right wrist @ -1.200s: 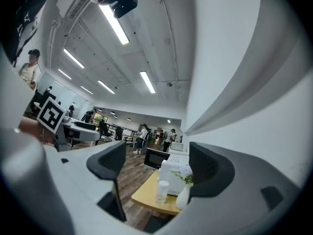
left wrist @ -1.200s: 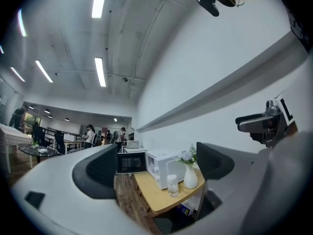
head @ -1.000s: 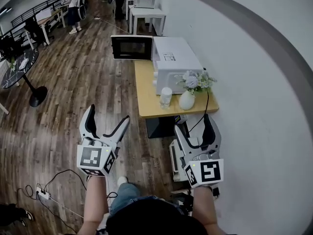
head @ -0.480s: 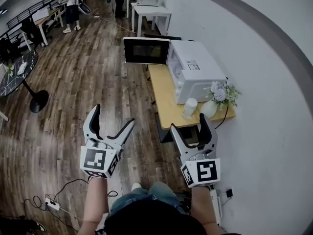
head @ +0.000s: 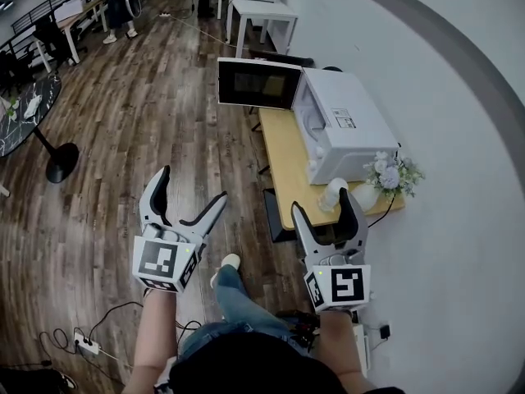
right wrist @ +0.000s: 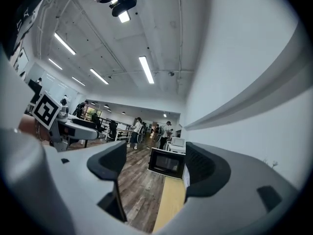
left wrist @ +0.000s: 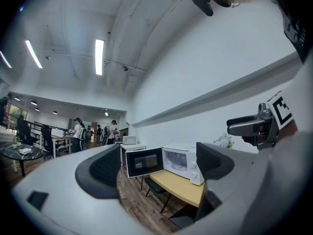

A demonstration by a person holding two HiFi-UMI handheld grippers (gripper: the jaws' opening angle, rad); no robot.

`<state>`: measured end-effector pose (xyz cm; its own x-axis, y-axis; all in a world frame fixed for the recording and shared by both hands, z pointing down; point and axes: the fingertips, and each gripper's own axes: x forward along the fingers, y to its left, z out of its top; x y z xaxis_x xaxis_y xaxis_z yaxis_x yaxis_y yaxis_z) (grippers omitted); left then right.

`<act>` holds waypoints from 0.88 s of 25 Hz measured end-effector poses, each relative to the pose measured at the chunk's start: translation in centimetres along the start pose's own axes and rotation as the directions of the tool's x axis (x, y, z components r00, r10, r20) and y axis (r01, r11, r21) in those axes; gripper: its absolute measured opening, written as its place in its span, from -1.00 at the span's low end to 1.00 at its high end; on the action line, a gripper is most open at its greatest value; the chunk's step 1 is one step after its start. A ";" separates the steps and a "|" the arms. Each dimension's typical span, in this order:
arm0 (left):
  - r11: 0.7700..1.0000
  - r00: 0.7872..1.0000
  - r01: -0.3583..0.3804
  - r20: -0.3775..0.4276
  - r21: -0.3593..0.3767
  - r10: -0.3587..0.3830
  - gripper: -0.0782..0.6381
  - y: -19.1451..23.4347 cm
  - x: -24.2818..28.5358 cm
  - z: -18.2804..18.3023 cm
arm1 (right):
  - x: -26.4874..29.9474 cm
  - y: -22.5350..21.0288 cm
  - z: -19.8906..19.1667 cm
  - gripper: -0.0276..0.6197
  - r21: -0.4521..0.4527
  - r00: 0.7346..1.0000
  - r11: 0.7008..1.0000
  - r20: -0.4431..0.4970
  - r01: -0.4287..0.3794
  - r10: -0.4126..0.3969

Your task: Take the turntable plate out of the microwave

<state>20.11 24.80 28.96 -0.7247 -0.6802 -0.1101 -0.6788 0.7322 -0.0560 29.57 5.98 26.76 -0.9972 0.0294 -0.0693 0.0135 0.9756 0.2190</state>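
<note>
The left gripper (head: 190,185) and right gripper (head: 323,203) are held open and empty at lower centre, and the white flower vase (head: 367,194) beside the open-doored white microwave (head: 349,130) might be knocked on approach.

Microwave (head: 353,130) shell: white, smooth, low sheen, looks like painted metal; door (head: 257,83) dark and glossy, glass-like. Table (head: 287,150) top: pale wood, smooth, matt. Floor (head: 123,138): dark wood planks, grainy, satin shine. Wall (head: 459,179): white, matt, plain. Left gripper (head: 194,183) and right gripper (head: 321,202): pale grey matt plastic; pads (left wrist: 105,169) black, finely textured, rubbery. Marker cube (head: 162,263) faces: flat black-and-white print, matt. Vase (head: 367,194): white, smooth, ceramic-looking.
</note>
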 end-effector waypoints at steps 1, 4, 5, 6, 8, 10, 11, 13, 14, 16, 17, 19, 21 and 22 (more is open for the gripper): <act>1.000 1.000 0.012 -0.003 0.002 -0.012 0.59 0.3 1.0 -0.3 | 1.0 -0.1 -0.3 0.28 0.000 1.000 1.000 0.000 0.006 -0.006; 0.998 0.998 0.056 -0.021 0.008 -0.056 0.59 1.0 4.6 -1.6 | 4.2 -0.9 -1.8 0.28 0.008 1.000 1.000 -0.014 0.026 -0.026; 0.997 0.997 0.074 -0.032 0.008 -0.073 0.59 1.2 6.0 -2.2 | 5.4 -1.4 -2.5 0.28 0.014 0.999 0.999 -0.024 0.037 -0.037; 0.996 0.995 0.094 -0.042 0.009 -0.093 0.58 1.3 7.5 -2.8 | 6.7 -2.0 -3.2 0.28 0.020 0.998 0.999 -0.034 0.050 -0.050; 0.990 0.989 0.139 -0.059 0.015 -0.138 0.58 1.6 10.6 -3.9 | 9.2 -3.1 -4.3 0.28 0.033 0.996 0.997 -0.047 0.077 -0.075; 0.981 0.979 0.192 -0.079 0.019 -0.190 0.58 1.9 14.0 -4.7 | 11.8 -4.2 -5.0 0.28 0.046 0.994 0.994 -0.050 0.100 -0.098; 0.975 0.972 0.221 -0.087 0.017 -0.219 0.58 1.9 15.8 -4.9 | 13.0 -4.9 -5.3 0.28 0.050 0.992 0.992 -0.054 0.115 -0.113; 0.960 0.956 0.279 -0.097 0.014 -0.276 0.58 1.6 19.4 -5.4 | 15.2 -6.5 -6.1 0.27 0.062 0.987 0.987 -0.067 0.151 -0.147; 0.952 0.948 0.305 -0.101 0.012 -0.303 0.58 1.4 21.2 -5.7 | 16.2 -7.3 -6.6 0.27 0.070 0.984 0.983 -0.075 0.169 -0.163; 0.935 0.930 0.354 -0.108 0.006 -0.352 0.58 0.9 24.3 -6.1 | 17.9 -8.7 -7.3 0.27 0.077 0.977 0.977 -0.088 0.199 -0.193; 0.927 0.922 0.375 -0.108 0.005 -0.373 0.58 0.7 25.7 -6.3 | 18.6 -9.3 -7.6 0.27 0.074 0.974 0.974 -0.094 0.212 -0.205; 0.913 0.907 0.409 -0.112 0.003 -0.406 0.58 0.3 28.0 -6.9 | 19.7 -10.4 -8.1 0.27 0.064 0.968 0.970 -0.111 0.235 -0.227; 0.900 0.893 0.435 -0.121 -0.011 -0.433 0.58 -0.2 29.8 -7.5 | 20.2 -11.3 -8.3 0.26 0.053 0.959 0.964 -0.125 0.261 -0.253; 0.894 0.886 0.448 -0.125 -0.018 -0.446 0.58 -0.4 30.6 -7.7 | 20.2 -11.8 -8.2 0.26 0.046 0.955 0.960 -0.127 0.275 -0.268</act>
<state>-2.68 3.44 33.30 -0.3540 -0.9338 0.0516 -0.9334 0.3494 -0.0814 8.69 -6.70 30.74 -0.9654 -0.2608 -0.0010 -0.2581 0.9550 0.1460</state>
